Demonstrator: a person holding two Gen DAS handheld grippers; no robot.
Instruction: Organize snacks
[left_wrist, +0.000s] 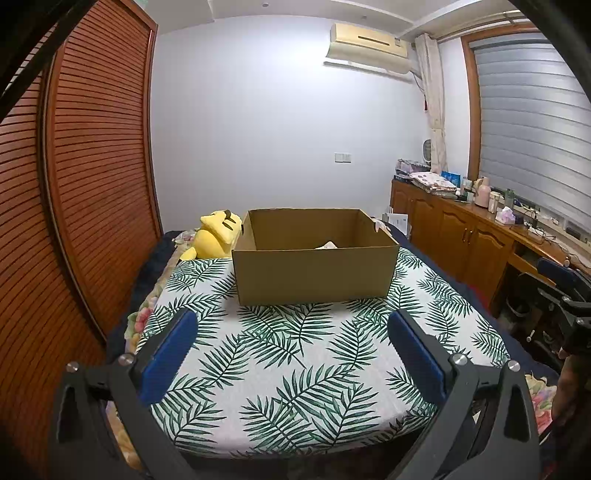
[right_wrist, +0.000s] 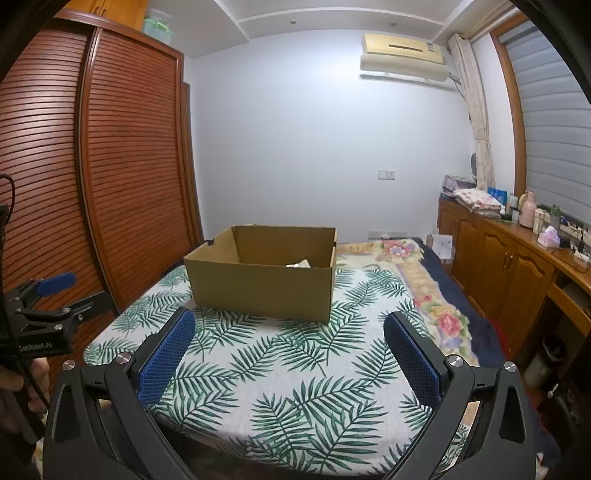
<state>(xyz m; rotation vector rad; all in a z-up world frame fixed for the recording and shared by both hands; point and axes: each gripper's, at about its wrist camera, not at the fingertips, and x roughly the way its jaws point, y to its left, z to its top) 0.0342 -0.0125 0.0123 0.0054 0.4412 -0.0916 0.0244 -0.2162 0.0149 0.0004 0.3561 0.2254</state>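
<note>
An open brown cardboard box (left_wrist: 314, 273) stands on a leaf-print cloth (left_wrist: 295, 369) spread over a bed. The box also shows in the right wrist view (right_wrist: 262, 288). A pale wrapped item (left_wrist: 327, 245) peeks above the box's front wall; it shows in the right wrist view too (right_wrist: 301, 264). The rest of the box's inside is hidden. My left gripper (left_wrist: 291, 332) is open and empty, held above the cloth in front of the box. My right gripper (right_wrist: 288, 332) is open and empty, also short of the box. The left gripper shows at the right wrist view's left edge (right_wrist: 44, 295).
A yellow plush toy (left_wrist: 216, 236) lies left of the box. Slatted wooden wardrobe doors (left_wrist: 92, 184) run along the left. A wooden sideboard (left_wrist: 461, 236) with clutter stands at the right under a window. A floral blanket (right_wrist: 424, 288) covers the bed's right side.
</note>
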